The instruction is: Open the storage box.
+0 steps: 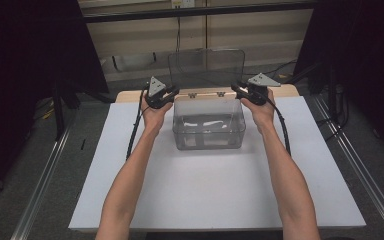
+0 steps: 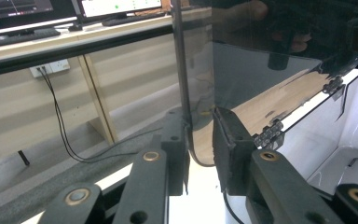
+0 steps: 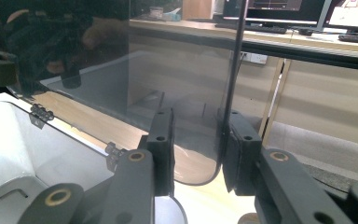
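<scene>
The left gripper (image 1: pixel 172 93) and right gripper (image 1: pixel 236 88) are black. Each has a grey pointy plate, gold screws and a long black cable. The arms are bare.

This looks like a lab or research workspace. A white table (image 1: pixel 130 165) stands between metal rails (image 1: pixel 45 175) on a grey floor, with dark curtains (image 1: pixel 25 60) at both sides. Behind it, a long desk (image 2: pixel 51 42) carries computer monitors (image 2: pixel 116 7) and keyboards, with a wall socket (image 2: pixel 51 67) and cables below.

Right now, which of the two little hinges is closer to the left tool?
The left-hand hinge in the high view; it sits just beside the left tool, the other hinge farther right.
</scene>
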Motion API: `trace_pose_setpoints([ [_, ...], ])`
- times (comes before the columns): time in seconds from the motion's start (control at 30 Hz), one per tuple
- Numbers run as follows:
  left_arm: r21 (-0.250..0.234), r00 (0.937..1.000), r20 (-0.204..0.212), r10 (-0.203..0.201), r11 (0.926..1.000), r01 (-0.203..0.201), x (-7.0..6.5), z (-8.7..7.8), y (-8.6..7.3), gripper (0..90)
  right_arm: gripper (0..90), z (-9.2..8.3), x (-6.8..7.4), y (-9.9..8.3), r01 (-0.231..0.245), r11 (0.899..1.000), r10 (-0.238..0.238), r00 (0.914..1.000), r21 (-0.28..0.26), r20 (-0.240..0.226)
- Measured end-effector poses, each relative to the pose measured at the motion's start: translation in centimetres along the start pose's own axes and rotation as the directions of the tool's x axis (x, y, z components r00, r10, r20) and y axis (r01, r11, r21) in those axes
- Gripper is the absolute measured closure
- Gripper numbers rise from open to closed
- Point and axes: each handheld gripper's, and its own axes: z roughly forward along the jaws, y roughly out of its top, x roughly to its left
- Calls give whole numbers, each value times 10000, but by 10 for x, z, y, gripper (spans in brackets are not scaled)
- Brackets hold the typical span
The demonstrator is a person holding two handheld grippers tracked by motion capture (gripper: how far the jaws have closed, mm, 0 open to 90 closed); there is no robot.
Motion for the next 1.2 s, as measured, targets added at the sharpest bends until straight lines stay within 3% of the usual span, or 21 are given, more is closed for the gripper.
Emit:
trace_pose_setpoints([
  [0.83,242,9991,20,-431,9988,431,0,6,1,708,613,6,1,-4,-172,9998,171,9998,74,91],
  [0.93,243,9990,24,-440,9987,440,1,7,1,706,615,6,0,-4,-7,9997,5,10000,248,80],
  [1.2,333,9985,-4,-552,9979,552,1,8,0,680,621,8,-1,-6,-219,9992,216,9997,348,99],
])
